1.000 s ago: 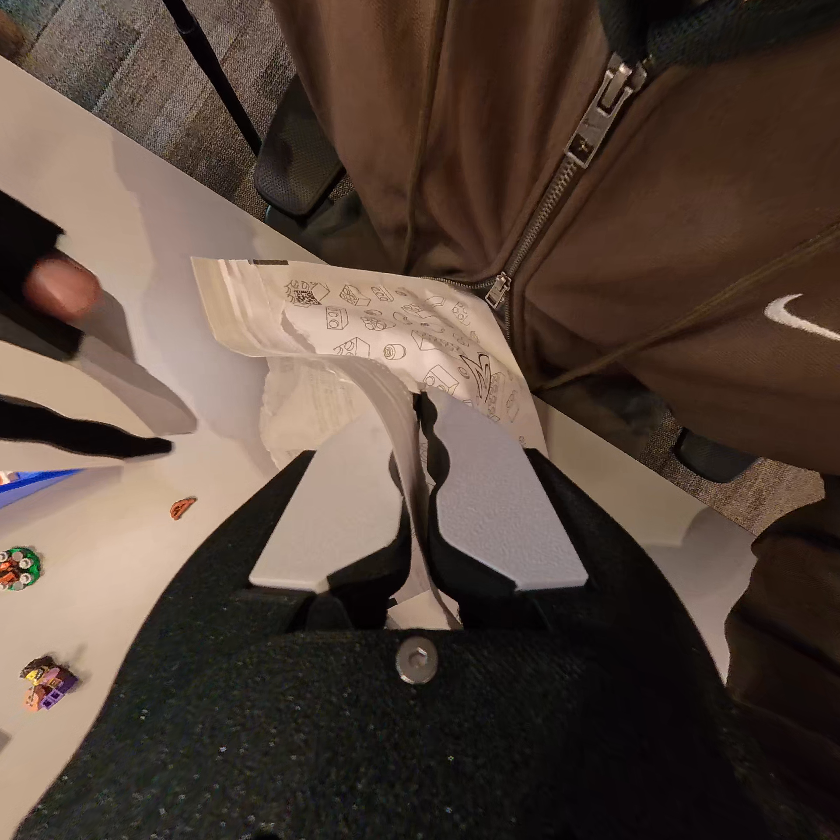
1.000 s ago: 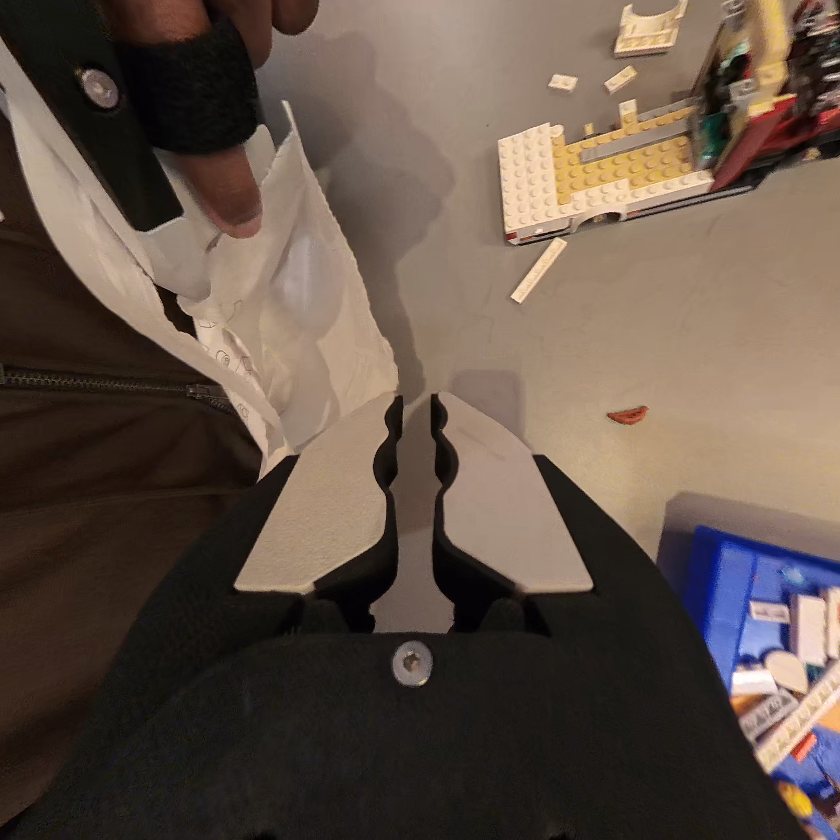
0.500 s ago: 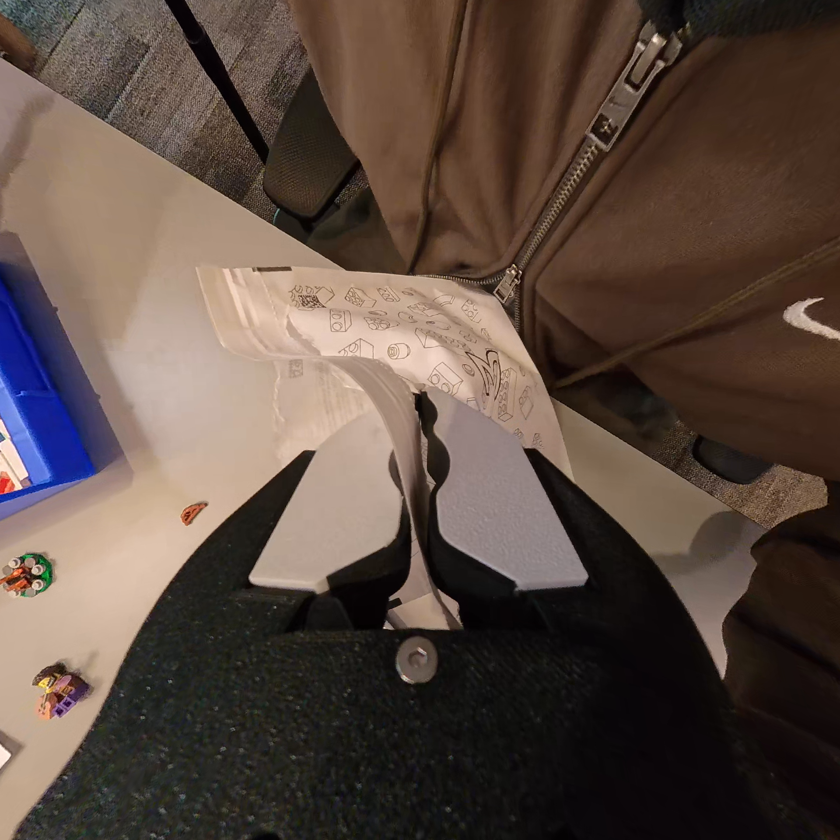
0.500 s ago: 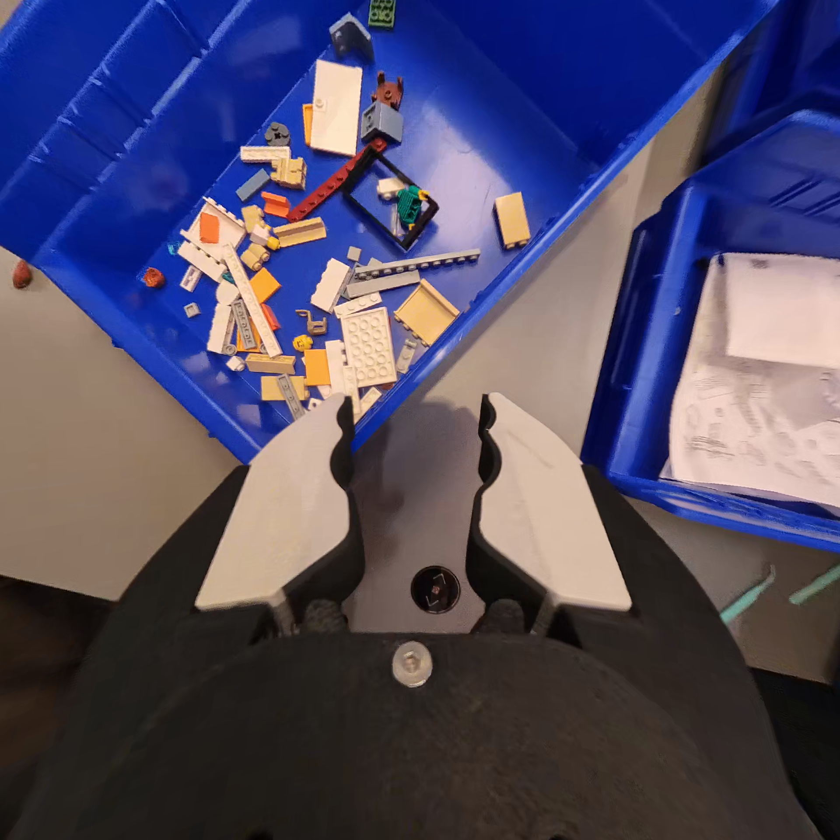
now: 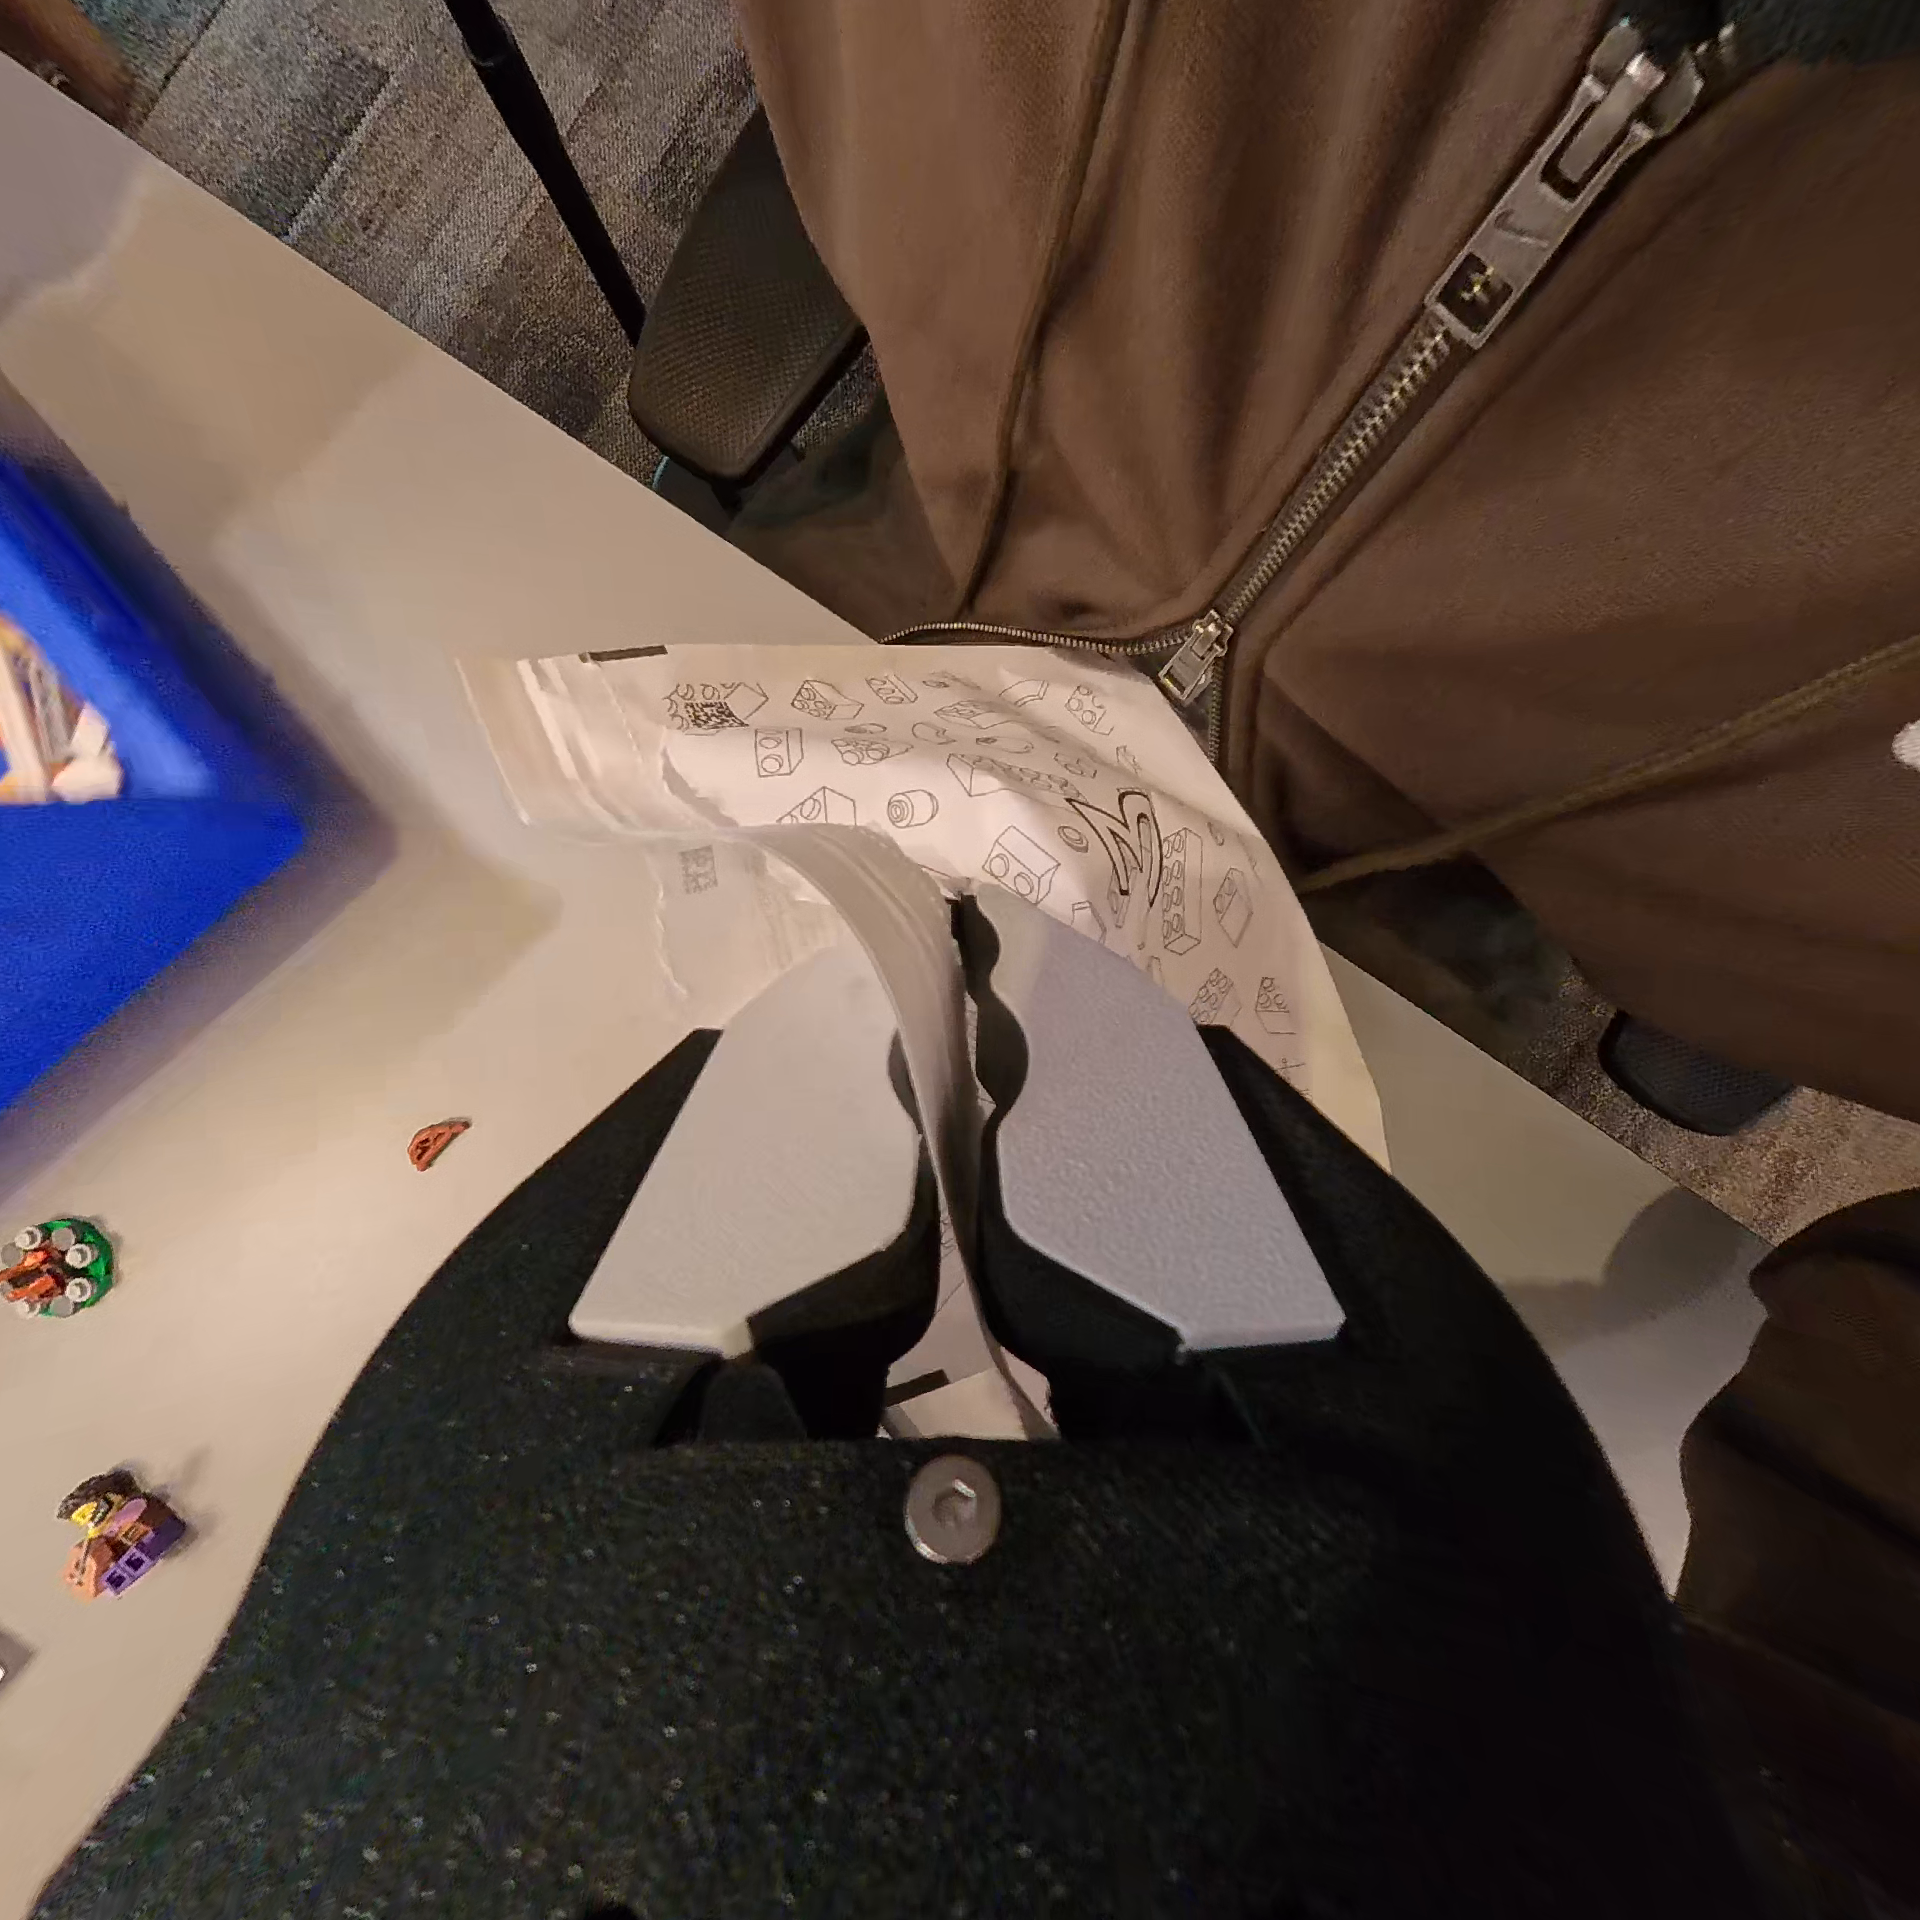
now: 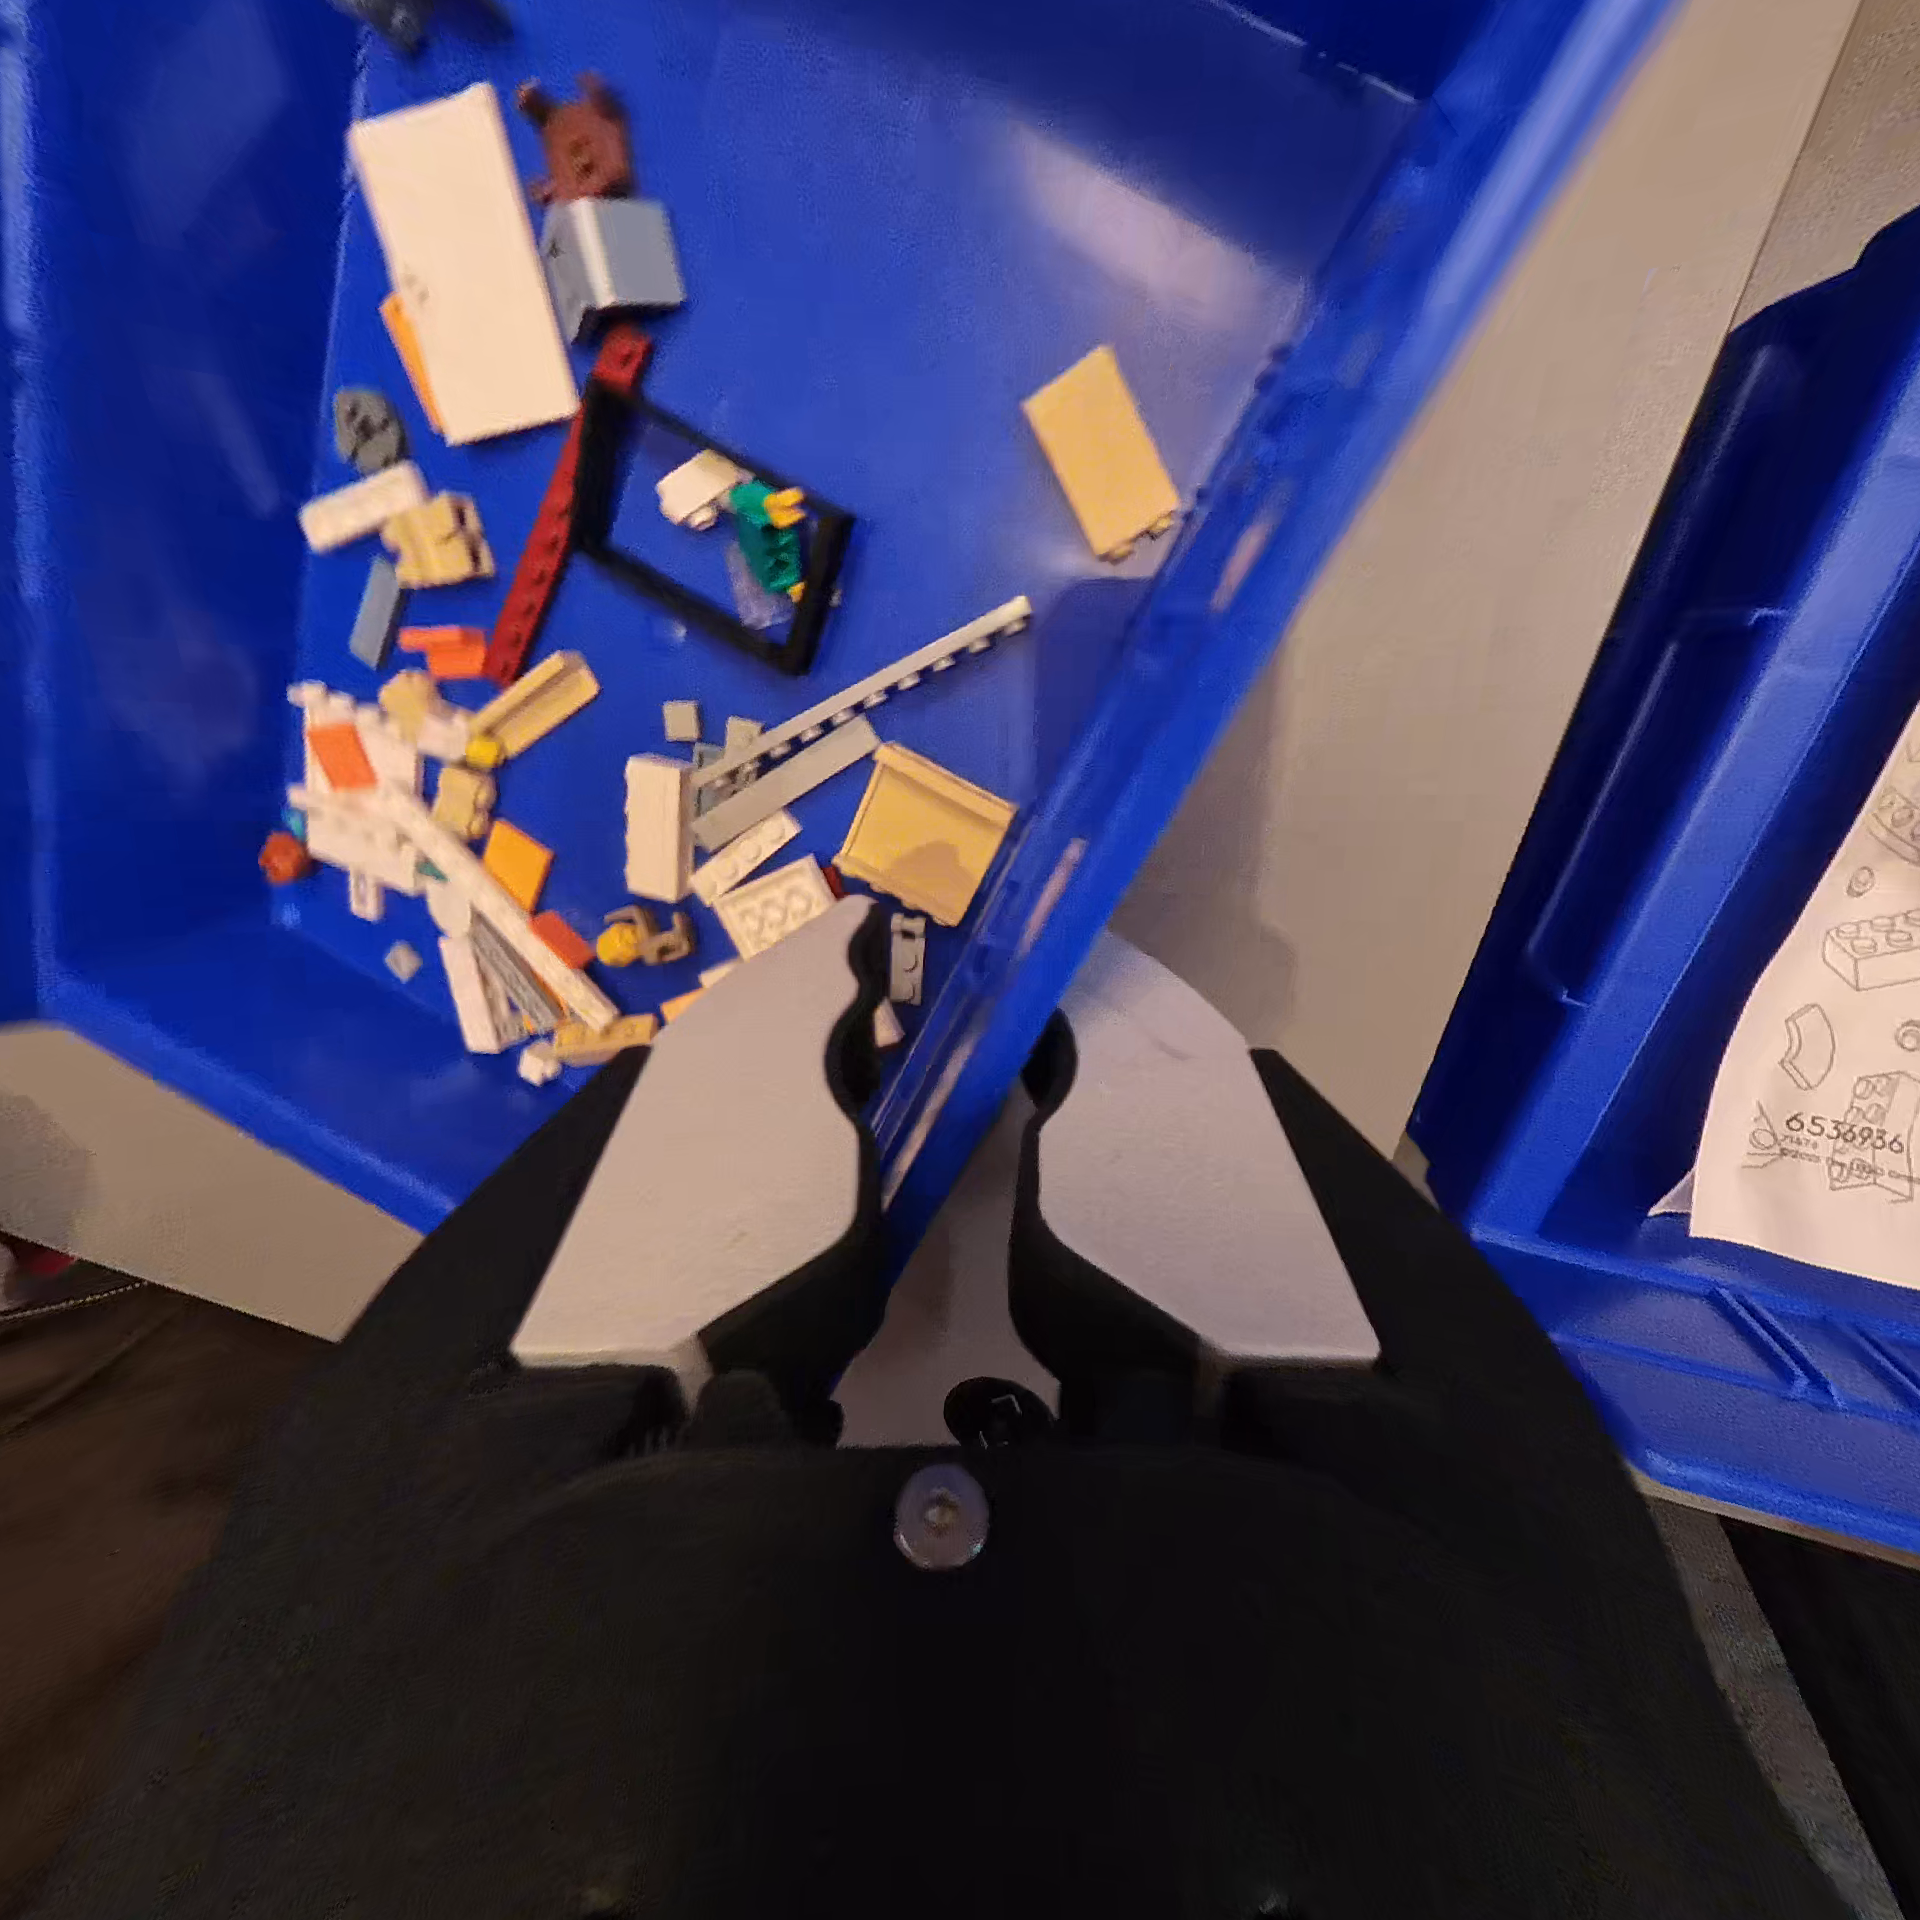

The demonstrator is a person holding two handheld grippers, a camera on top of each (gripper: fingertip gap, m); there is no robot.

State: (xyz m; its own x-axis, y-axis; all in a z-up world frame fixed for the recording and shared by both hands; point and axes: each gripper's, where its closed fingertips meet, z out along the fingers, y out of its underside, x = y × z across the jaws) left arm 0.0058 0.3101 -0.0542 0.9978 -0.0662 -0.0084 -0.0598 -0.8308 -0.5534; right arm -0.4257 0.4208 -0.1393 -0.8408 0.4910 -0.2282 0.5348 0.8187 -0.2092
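L view only: white paper bag printed w/ brick outlines, torn along top edge, hanging over table edge in front of brown zip jacket; chair seat and grey carpet behind.
R view only: inside of blue bin, scattered w/ loose bricks; 2nd blue bin at right holding printed sheet.
Both views: blue bin seen in L view too, blurred, at left.
L gripper: jaws closed tight on strip of the paper bag; strip runs down between the two grey fingers, pads pressed to it.
R gripper: jaws part open, straddling near wall of blue bin, one finger inside, other outside; wall sits between pads; pad contact w/ wall not clear, motion blur.
Bag look: thin, crumpled, lower flap curled fwd over L finger; small dark mark at top edge.
Counts, L view: 1 bag; 3 small brick bits on table: orange wedge, green round w/ studs, purple/brown cluster.
Counts, R view: 2 bins; 1 black frame piece; 1 large white plate; 2 big tan panels; 1 dark red long beam; rest of pile too jumbled and blurred to count.
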